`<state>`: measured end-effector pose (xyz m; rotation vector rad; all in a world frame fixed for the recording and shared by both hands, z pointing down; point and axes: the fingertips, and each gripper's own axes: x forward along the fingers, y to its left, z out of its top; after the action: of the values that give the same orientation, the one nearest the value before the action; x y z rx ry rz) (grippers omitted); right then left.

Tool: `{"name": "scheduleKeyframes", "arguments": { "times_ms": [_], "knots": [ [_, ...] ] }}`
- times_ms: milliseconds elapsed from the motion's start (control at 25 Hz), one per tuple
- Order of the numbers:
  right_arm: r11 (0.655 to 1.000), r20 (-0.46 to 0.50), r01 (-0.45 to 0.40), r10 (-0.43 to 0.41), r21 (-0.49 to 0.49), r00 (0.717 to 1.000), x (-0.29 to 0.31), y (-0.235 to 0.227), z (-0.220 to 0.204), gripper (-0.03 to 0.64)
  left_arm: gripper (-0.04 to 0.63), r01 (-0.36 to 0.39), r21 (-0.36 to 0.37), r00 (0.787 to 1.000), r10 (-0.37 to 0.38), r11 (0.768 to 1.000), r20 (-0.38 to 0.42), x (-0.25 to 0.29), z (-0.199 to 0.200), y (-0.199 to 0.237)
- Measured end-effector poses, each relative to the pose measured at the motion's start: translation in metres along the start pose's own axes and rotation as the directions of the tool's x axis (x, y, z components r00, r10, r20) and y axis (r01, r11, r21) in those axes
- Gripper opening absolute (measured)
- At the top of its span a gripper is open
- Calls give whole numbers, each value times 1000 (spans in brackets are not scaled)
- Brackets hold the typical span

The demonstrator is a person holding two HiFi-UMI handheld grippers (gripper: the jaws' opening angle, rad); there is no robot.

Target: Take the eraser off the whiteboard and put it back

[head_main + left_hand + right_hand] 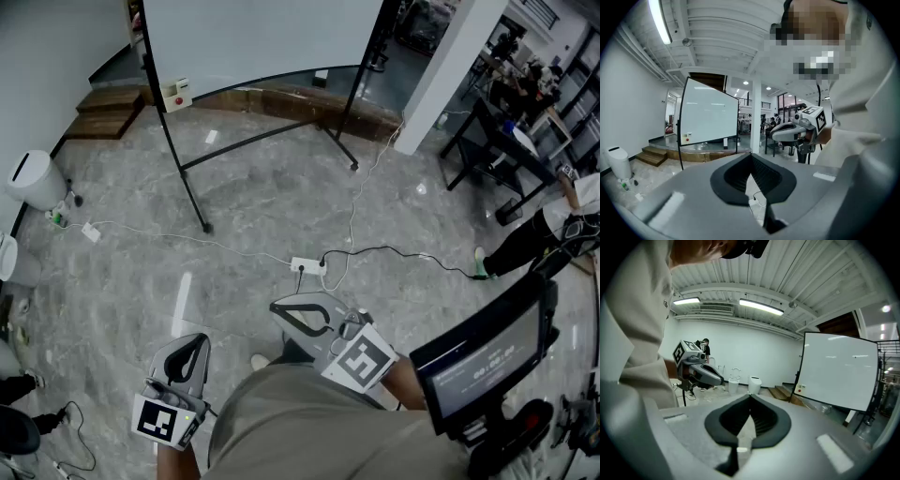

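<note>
The whiteboard (262,37) stands on a black frame across the room at the top of the head view. A small white eraser with a red dot (175,94) sits at its lower left corner; it also shows as the eraser (685,138) and the eraser (800,389) in the two gripper views. My left gripper (192,352) is held low by my body, jaws shut with nothing between them. My right gripper (309,314) is beside it, also shut and empty. Both are far from the board. Each gripper view shows the other one: the right gripper (794,131) and the left gripper (701,371).
A power strip (307,265) with trailing cables lies on the grey floor between me and the board. A white bin (33,178) and wooden steps (108,108) are at the left. A white pillar (441,75), dark tables and a person (553,225) are at the right, with a screen on a stand (487,361) close by.
</note>
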<state>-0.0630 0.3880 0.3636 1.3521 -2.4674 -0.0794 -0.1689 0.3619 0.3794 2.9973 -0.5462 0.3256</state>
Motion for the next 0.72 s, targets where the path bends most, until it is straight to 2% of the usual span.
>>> {"name": "scheduleKeyframes", "arguments": {
  "times_ms": [520,720],
  "knots": [
    [1000,14,6,-6,0,1000,-5,-4,-6,3,6,12,12,1000,-12,1000,-18,7,-7,-2],
    [997,36,38,-41,66,999,-18,-19,-14,3,6,1,5,1000,-1,1000,-19,19,-3,-6]
  ]
}}
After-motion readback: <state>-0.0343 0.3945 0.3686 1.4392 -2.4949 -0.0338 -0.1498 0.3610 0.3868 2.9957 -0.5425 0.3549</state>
